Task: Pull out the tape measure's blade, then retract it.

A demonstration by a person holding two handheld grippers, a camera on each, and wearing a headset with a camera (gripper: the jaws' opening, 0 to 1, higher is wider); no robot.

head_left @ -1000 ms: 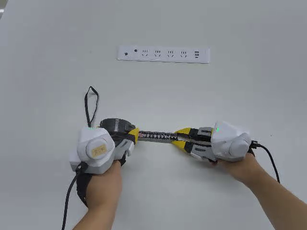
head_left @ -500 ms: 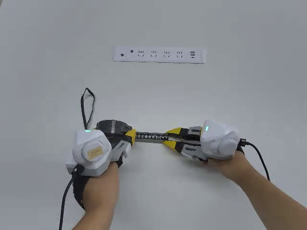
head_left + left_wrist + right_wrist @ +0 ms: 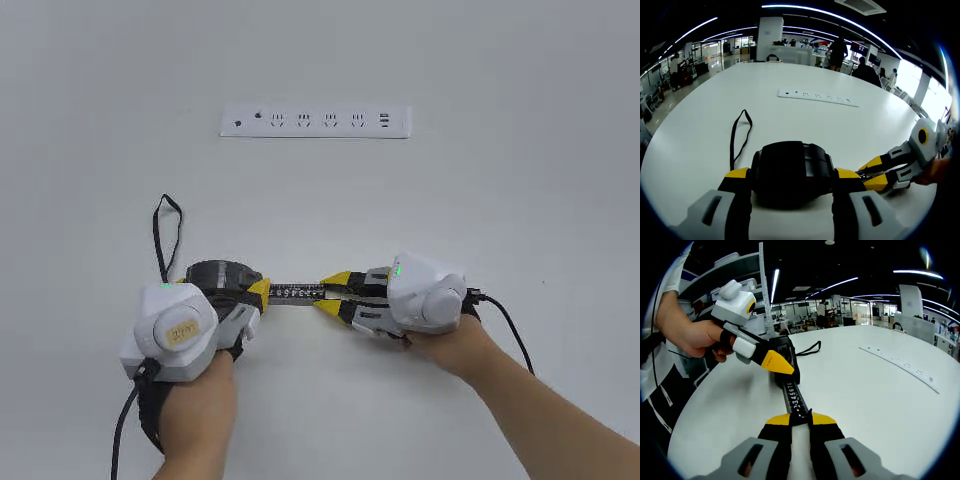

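A white table [image 3: 520, 200] spans the whole head view. At lower left of that frame a hand holds the left gripper [image 3: 250, 297], and at lower right, just across from it, another hand holds the right gripper [image 3: 330, 293], the two pointing toward each other. A long white power strip [image 3: 315, 121] lies flat at upper centre, well apart from both.

The tape measure [image 3: 222, 274] sits on the table left of centre. It is a chunky black case with a ribbed, darker grey top. In the left gripper view it lies across the bottom centre, and the yellow-tipped jaws press against its two sides, clamped on it. A thin black strap [image 3: 160, 235] runs from the case up toward the left edge and ends in a loop lying flat on the table.

The blade [image 3: 295, 292] comes out of the right side of the case as a narrow pale strip with black numerals, running level to the right gripper. In the right gripper view it runs up the middle from bottom centre toward the case, and the jaws are closed together over its near end, pinching it.

Compared with a second ago, the bare stretch of blade between the case and the right gripper is shorter, and the two grippers are nearer each other. The power strip sits further left in the frame, but the whole picture has shifted with it.
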